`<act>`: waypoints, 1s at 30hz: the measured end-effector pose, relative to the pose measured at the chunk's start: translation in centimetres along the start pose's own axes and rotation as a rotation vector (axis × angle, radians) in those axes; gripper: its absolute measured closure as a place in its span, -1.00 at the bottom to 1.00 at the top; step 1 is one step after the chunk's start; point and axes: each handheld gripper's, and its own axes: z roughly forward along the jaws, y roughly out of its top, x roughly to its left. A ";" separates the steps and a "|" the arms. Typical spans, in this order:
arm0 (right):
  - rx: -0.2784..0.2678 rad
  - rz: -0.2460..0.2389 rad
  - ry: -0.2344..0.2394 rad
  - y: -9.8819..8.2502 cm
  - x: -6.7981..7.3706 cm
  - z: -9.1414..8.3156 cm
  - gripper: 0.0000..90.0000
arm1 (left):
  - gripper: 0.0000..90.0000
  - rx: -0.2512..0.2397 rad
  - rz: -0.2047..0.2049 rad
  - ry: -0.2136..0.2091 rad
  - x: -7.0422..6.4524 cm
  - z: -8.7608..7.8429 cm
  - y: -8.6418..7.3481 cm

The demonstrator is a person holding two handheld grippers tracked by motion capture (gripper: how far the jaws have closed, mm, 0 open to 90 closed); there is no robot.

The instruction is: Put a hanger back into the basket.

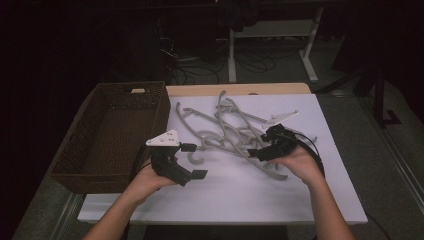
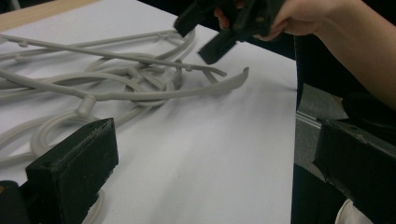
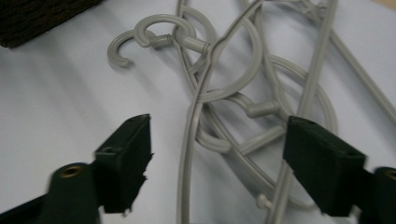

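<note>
The grey hangers [image 1: 235,132] lie tangled on the white desk [image 1: 240,197] beside the basket [image 1: 117,130]; both tongs, left [image 1: 194,161] and right [image 3: 217,161], gape apart, holding nothing; pinch just one hanger arm, then lift slowly.

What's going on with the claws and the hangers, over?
Both claws open: left claw holds nothing, right claw straddles hanger arms. Grey hangers lie tangled on the white board. Basket waits left.

You have a tangle of grey hangers [image 1: 227,131] in smooth, matt plastic lying on a matt white sheet [image 1: 240,192] that covers the pale wood counter [image 1: 240,89]. The basket [image 1: 107,135] beside them is rough brown wicker. Your gripper pads [image 3: 126,158] look like dull black foam, frayed at the edges.
</note>
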 end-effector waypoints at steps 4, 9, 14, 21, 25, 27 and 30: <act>0.016 -0.003 0.026 0.6 0.1 1.0 -0.16 | -1.00 0.005 -0.007 -0.002 0.0 0.5 -0.6; 0.040 -0.006 0.044 1.0 0.3 2.5 0.10 | -1.00 0.014 -0.010 0.000 0.1 1.3 -1.5; 0.065 -0.003 0.046 0.8 0.5 4.0 0.38 | -1.00 0.021 -0.009 0.019 0.4 1.6 -2.4; 0.120 -0.016 0.023 0.3 1.0 5.9 0.54 | -1.00 0.030 -0.014 0.022 0.7 2.3 -3.3; 0.134 -0.028 0.004 0.0 0.9 6.1 0.70 | -1.00 0.044 -0.009 0.024 0.8 2.6 -3.7; 0.132 -0.037 0.001 0.0 0.9 6.0 0.71 | -1.00 0.047 -0.009 0.025 0.8 2.8 -3.7; 0.120 -0.051 0.000 -0.1 1.0 5.5 0.75 | -1.00 0.050 -0.007 0.025 0.9 2.8 -3.8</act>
